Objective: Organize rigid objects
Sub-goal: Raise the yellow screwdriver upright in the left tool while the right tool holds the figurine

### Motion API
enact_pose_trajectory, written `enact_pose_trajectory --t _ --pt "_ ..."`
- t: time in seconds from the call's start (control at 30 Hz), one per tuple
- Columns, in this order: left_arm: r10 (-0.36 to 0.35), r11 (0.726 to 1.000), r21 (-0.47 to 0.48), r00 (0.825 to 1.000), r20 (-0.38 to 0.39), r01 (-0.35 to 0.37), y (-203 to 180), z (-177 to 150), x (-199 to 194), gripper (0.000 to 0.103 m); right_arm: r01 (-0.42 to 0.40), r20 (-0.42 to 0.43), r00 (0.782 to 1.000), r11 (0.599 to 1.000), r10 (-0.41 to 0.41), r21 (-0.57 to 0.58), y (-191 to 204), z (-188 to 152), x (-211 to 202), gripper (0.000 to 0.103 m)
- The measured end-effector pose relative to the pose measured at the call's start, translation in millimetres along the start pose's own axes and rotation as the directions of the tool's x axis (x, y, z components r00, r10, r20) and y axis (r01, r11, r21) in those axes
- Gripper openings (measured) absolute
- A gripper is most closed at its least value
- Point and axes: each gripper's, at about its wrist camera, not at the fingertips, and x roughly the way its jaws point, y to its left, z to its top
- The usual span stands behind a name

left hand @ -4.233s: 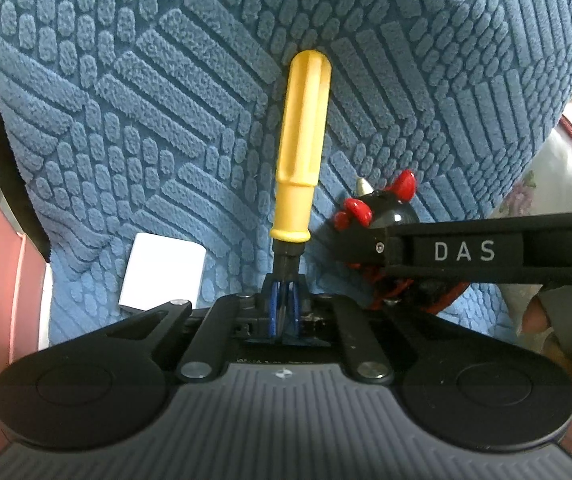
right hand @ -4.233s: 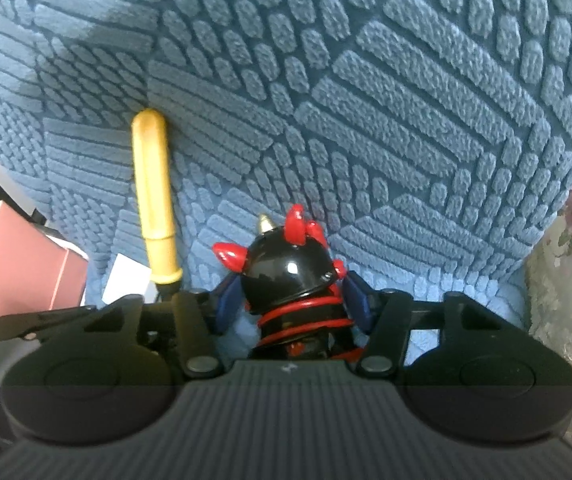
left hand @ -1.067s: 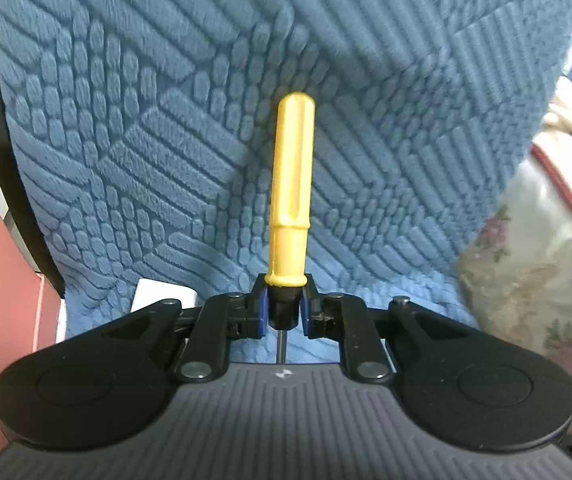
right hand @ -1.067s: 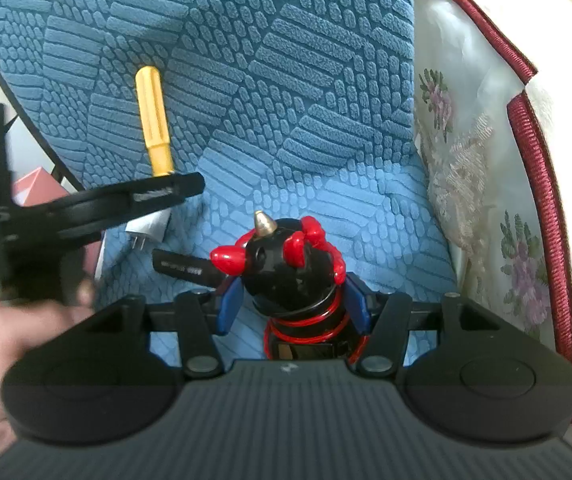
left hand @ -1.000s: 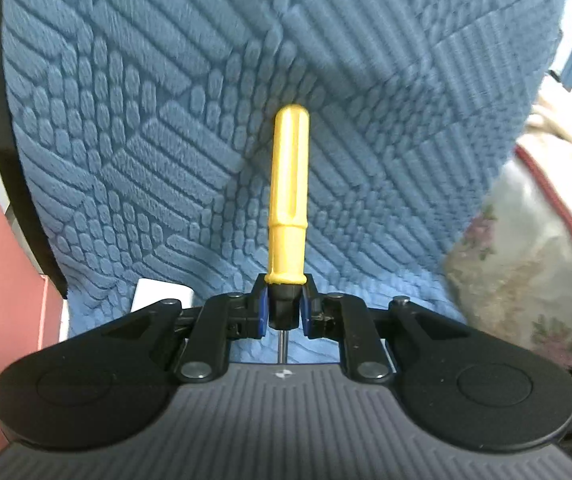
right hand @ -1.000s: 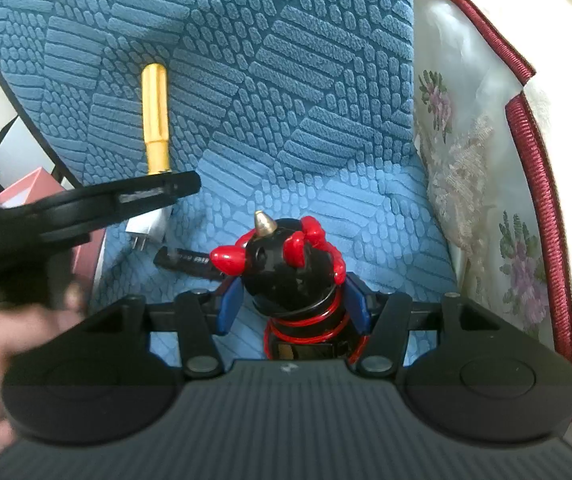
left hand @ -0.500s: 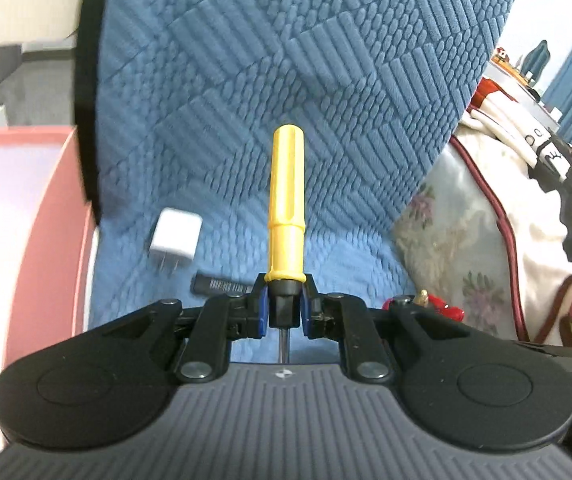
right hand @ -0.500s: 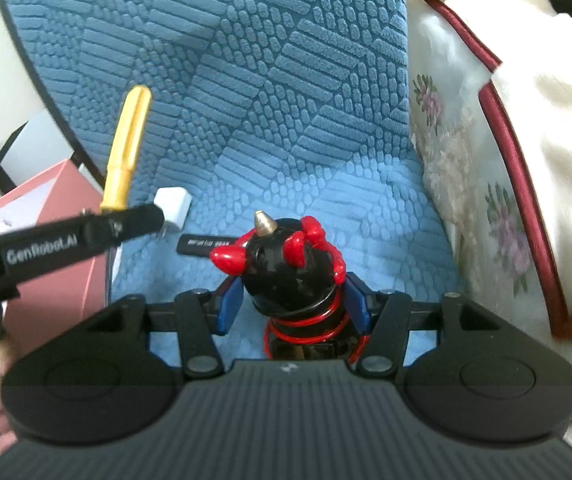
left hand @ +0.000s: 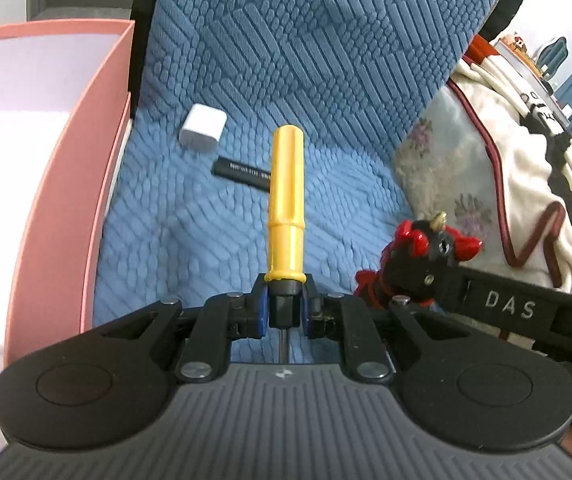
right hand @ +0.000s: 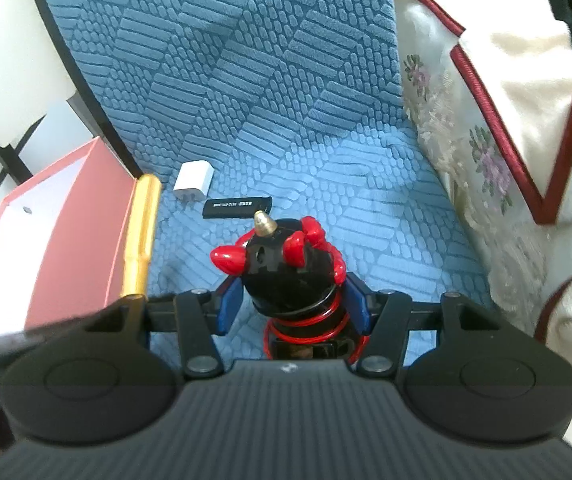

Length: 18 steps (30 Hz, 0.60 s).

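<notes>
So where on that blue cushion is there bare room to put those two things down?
Bare cushion lies between the black stick and the floral fabric, and nearer, between the pink box and the held screwdriver. The far left corner is crowded: the white charger and the stick lie close together.

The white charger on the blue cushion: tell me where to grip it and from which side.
Grip the white charger across its two broad flat faces, coming down from above. It lies flat on the blue cushion, prongs toward the camera, so the body's sides are free. Approach from its back end, away from the black stick lying just beside it.
</notes>
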Motion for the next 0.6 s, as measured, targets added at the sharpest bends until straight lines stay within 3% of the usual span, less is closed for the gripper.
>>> enact_pose_trajectory --t 0.33,0.6 --pt "-0.001 1.0 -0.018 0.999 -0.052 0.001 -4 -19 -2 0.018 0.024 0.028 0.999 1.0 -0.023 -0.016 -15 -28 -24 0.058" --pt "0.059 0.998 -0.008 0.994 -0.089 -0.06 2 -24 21 0.018 0.018 -0.028 0.999 1.0 -0.018 0.0 -26 -41 -2 0.058"
